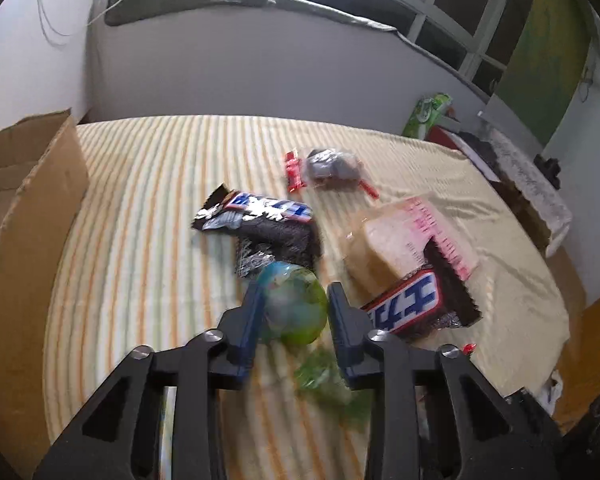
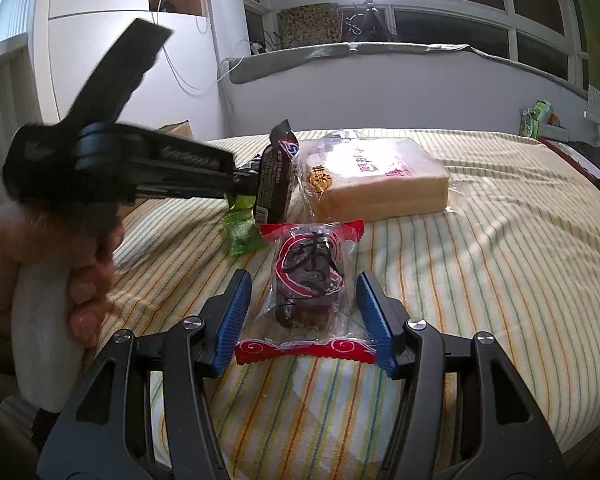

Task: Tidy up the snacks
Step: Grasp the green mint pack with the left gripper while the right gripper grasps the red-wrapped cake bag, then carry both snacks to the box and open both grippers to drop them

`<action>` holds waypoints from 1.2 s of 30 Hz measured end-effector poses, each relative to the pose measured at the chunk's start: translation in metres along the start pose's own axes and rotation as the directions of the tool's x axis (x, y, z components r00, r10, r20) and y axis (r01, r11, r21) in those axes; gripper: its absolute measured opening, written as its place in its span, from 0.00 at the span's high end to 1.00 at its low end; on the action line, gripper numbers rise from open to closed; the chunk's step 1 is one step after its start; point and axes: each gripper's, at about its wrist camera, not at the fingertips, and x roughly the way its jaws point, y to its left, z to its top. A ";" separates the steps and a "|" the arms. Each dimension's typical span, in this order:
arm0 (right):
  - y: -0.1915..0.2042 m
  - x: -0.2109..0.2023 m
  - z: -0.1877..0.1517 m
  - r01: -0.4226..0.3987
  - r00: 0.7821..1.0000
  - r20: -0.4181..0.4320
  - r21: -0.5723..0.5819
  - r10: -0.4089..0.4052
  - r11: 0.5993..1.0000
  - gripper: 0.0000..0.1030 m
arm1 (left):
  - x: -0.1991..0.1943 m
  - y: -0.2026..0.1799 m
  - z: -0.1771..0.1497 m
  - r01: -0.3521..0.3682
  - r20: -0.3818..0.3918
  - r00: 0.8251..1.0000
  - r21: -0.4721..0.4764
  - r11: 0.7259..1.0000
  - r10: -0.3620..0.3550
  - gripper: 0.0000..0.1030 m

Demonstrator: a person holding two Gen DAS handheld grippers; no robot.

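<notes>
My left gripper (image 1: 294, 294) is shut on a green wrapped jelly snack (image 1: 296, 308) and holds it above the striped bed cover. Beyond it lie two Snickers bars (image 1: 260, 216) (image 1: 412, 304), a wrapped bread loaf (image 1: 404, 240) and a red-edged dark cake pack (image 1: 332, 168). In the right wrist view my right gripper (image 2: 302, 280) is open, its blue pads either side of that cake pack (image 2: 306, 284), which lies on the cover. The left gripper (image 2: 242, 194) shows at the left with the green snack (image 2: 242, 232), in front of a Snickers bar (image 2: 276, 176) and the loaf (image 2: 376, 176).
A cardboard box (image 1: 28, 216) stands at the bed's left edge. A second cardboard piece (image 1: 592, 344) lies at the right edge. A green packet (image 1: 428, 114) and dark clutter sit on a side surface at the far right. A wall and window ledge run behind the bed.
</notes>
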 end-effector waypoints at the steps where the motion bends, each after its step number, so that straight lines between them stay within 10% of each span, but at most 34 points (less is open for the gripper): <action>1: 0.000 0.000 0.000 0.000 1.000 0.001 0.002 0.000 1.000 0.44 | -0.002 0.000 -0.003 0.001 0.006 1.000 0.003 1.000 -0.001 0.75; 15: -0.006 -0.010 0.000 0.026 1.000 0.017 0.031 -0.026 0.999 0.44 | -0.049 0.012 -0.036 0.072 0.154 0.986 -0.002 0.997 -0.071 0.94; 22: -0.005 -0.012 -0.002 0.029 0.999 0.013 0.037 -0.030 0.999 0.44 | -0.034 0.021 -0.050 0.011 0.052 0.999 -0.021 1.000 -0.010 0.94; 25: -0.007 -0.012 -0.003 0.029 0.999 0.013 0.039 -0.029 0.999 0.44 | -0.041 0.019 -0.053 0.015 0.050 0.999 -0.030 0.999 -0.014 0.85; 27: -0.007 -0.012 -0.003 0.027 1.000 0.011 0.041 -0.028 0.999 0.44 | -0.045 0.016 -0.056 0.017 0.058 0.998 -0.019 1.000 -0.016 0.48; 29: -0.007 -0.012 -0.003 0.026 1.000 0.011 0.041 -0.027 0.999 0.44 | -0.047 0.010 -0.059 0.023 0.076 0.997 0.009 1.000 -0.023 0.42; 31: -0.008 -0.013 -0.004 0.027 1.000 0.012 0.042 -0.028 0.999 0.44 | -0.042 0.001 -0.061 0.021 0.059 0.998 0.057 0.998 -0.025 0.46; 33: -0.007 -0.014 -0.003 0.028 1.000 0.013 0.043 -0.029 0.999 0.44 | -0.033 -0.009 -0.063 -0.025 0.043 0.999 0.112 0.993 0.020 0.84; 36: -0.007 -0.018 -0.003 0.035 0.999 0.025 0.044 -0.036 0.998 0.44 | -0.031 -0.014 -0.062 -0.045 0.043 0.998 0.151 0.987 0.038 0.85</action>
